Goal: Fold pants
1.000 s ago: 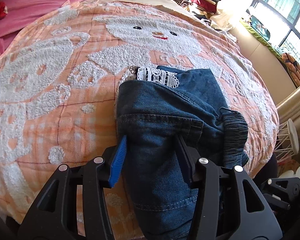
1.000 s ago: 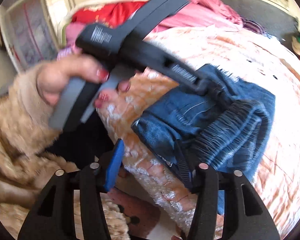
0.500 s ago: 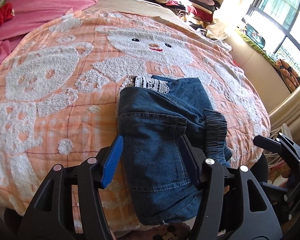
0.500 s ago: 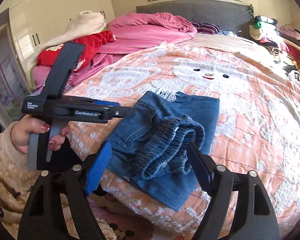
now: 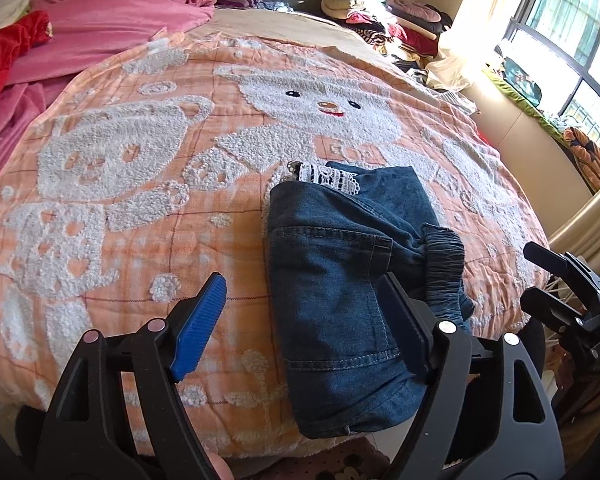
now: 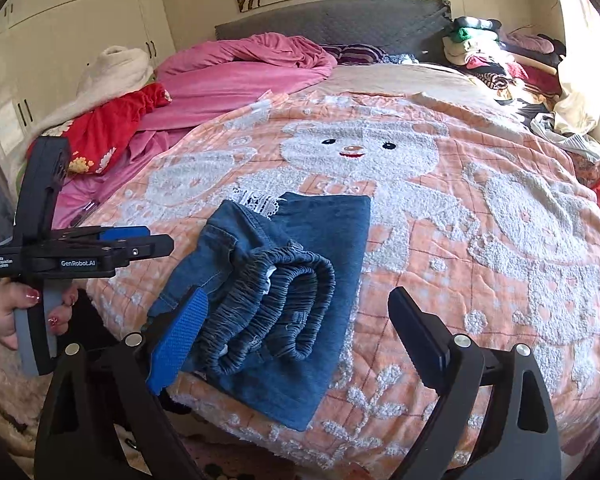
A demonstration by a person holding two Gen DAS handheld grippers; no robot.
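**Both claws letting go of folded pants**

The folded denim pants [image 5: 340,280] are lying near the bed's [image 6: 500,208] front edge on the bear-patterned blanket. The left claw [image 5: 300,322] and right claw [image 6: 296,336] are both opening wide, hovering over the pants, pads gripping nothing.

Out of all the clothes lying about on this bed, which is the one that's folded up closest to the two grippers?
The blue denim pants, folded near the bed's front edge on the orange bear blanket. The pink bedding and clothes pile lie far back.

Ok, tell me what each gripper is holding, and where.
Nothing is held. The left gripper and right gripper are both opening, clear of the folded jeans lying on the bedspread.
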